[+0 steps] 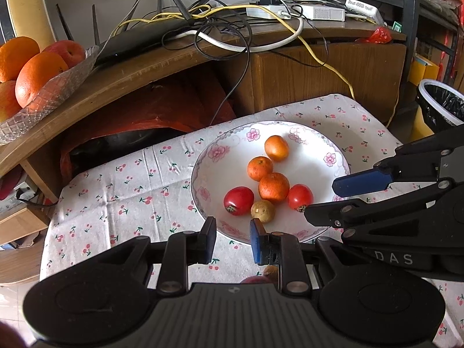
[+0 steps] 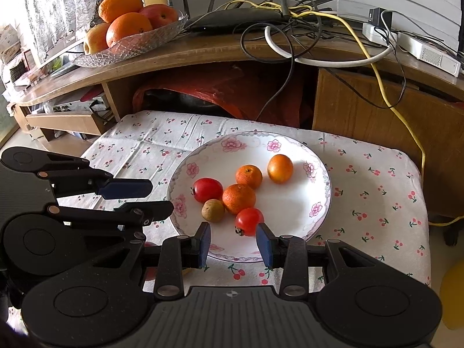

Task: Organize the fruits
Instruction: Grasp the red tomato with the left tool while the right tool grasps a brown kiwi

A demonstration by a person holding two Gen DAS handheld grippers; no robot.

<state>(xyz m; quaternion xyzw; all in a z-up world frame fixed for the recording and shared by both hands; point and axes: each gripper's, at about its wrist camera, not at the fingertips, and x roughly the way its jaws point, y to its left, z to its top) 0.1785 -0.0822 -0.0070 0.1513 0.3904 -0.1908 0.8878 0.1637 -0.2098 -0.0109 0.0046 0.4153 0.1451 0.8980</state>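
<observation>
In the left wrist view the left gripper (image 1: 233, 239) hung with its jaws apart and empty just over the near rim of the plate (image 1: 319, 139); on the plate lay three small oranges (image 1: 273, 186), two tomatoes (image 1: 238, 200) and a brownish round fruit (image 1: 262, 211), clustered and touching; the right gripper (image 1: 333, 200) reached in from the right, also apart and empty. In the right wrist view the right gripper (image 2: 233, 242) stood wide at the plate's (image 2: 290, 226) near edge, close before one tomato (image 2: 248, 221); a glass bowl (image 2: 150, 40) of big fruit sat far left on the shelf. Judging by this, most fruit was already gathered; something round showed dimly beneath the left gripper, perhaps left to place.
</observation>
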